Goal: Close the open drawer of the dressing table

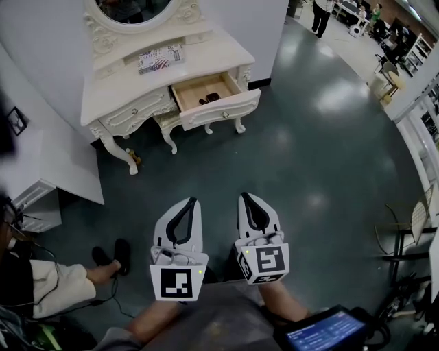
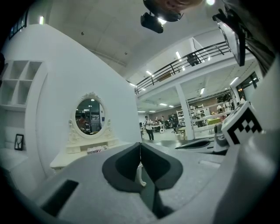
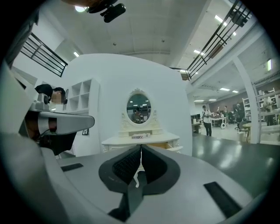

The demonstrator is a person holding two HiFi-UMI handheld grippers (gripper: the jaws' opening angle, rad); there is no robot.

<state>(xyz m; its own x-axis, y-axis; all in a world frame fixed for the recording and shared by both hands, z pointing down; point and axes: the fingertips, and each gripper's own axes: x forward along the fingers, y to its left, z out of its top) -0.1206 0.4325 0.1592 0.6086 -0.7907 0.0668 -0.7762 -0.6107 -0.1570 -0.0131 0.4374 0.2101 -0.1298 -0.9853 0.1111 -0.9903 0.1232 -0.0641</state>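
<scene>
Floor (image 1: 309,158): one, dark grey-green, smooth and glossy, spread between me and the bench.
Bench (image 1: 206,65): one, white, carved scrollwork, curved legs; well apart from my grippers.
Mirror (image 1: 134,8): one, oval, in a white carved frame on the bench top.
Drawers: two. The shut drawer (image 1: 137,112) is at the left. The open drawer (image 1: 221,110) is pulled out at the right, pale wood inside.
Grippers: two, white shells, black pads, a square-marker cube on each. My left gripper (image 1: 189,203) is closed and empty, and so is my right gripper (image 1: 245,198).
Leaflet (image 1: 160,58): one, flat on the bench top; print too small to read.
Dark thing (image 1: 209,98): one, small, inside the open drawer.
</scene>
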